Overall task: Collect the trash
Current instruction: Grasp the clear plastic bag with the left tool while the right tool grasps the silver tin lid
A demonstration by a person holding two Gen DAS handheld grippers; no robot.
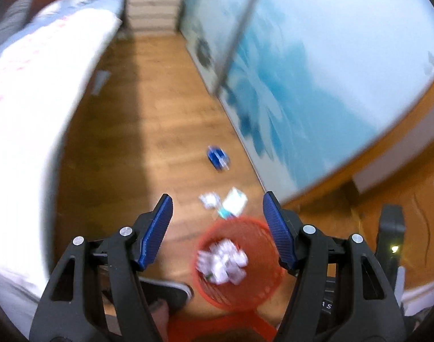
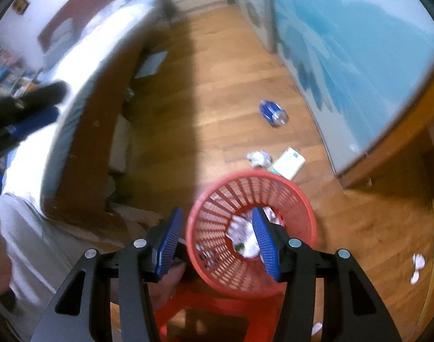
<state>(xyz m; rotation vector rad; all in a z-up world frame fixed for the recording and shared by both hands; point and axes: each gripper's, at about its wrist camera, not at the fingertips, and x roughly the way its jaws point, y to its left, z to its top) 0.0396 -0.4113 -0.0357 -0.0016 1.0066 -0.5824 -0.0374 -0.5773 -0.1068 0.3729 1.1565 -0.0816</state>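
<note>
Basket [image 2: 251, 228] of red plastic mesh is seen on the wooden floor [image 1: 171, 131], in front of a red stool [image 2: 217, 313], with crumpled white paper [image 1: 222, 259] already lying at its bottom. More trash is left on the floor just beyond the rim: a paper ball [image 2: 259, 158], a flat white-and-teal carton [image 2: 289, 162] beside it, and farther off a blue can [image 2: 272, 112] near the sliding wardrobe door [image 1: 316, 85]. Two more white scraps [image 2: 417, 268] are noted well to the right.

Left gripper [image 1: 217, 228] is released, jaws spread wide, nothing between the pads. Right gripper [image 2: 217, 239] is also unclenched and empty; the basket rim is merely seen through the gap.

Step in hand, as judged: one drop appears finished and the next piece is to be fetched. The paper ball and carton are nearest and are best taken first. The ball should be pinched at its bulk so it is not flicked away. The carton lies flat, so one edge should be caught from the side or tipped up against the floor. The can may roll and should be gripped across its body. The basket should not be knocked when a piece is released over it.

Both views are smeared by motion. Print on the carton and can cannot be read. The basket's base is hidden by its own wall, and the stool is cut off at the bottom edge. Bed [image 1: 31, 99] fills the left side, and what lies under it cannot be made out.
</note>
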